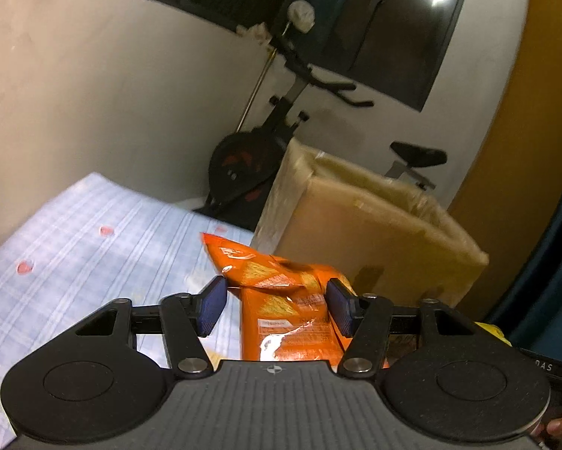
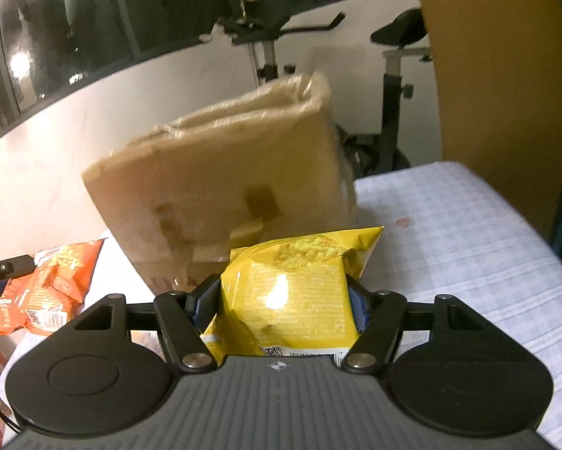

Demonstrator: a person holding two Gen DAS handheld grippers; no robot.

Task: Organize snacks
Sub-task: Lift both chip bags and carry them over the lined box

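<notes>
In the left wrist view my left gripper (image 1: 275, 305) is shut on an orange snack bag (image 1: 281, 300) and holds it above the blue checked cloth (image 1: 74, 247). A tall open cardboard box (image 1: 359, 232) stands just ahead to the right. In the right wrist view my right gripper (image 2: 281, 300) is shut on a yellow snack bag (image 2: 292, 292), held up in front of the same box (image 2: 224, 180). The orange bag (image 2: 44, 288) and the tip of the left gripper show at the far left there.
An exercise bike (image 1: 266, 142) stands behind the box by the white wall; it also shows in the right wrist view (image 2: 389, 86). The checked cloth (image 2: 449, 232) extends to the right of the box. Dark windows and a yellow curtain (image 2: 494, 75) lie beyond.
</notes>
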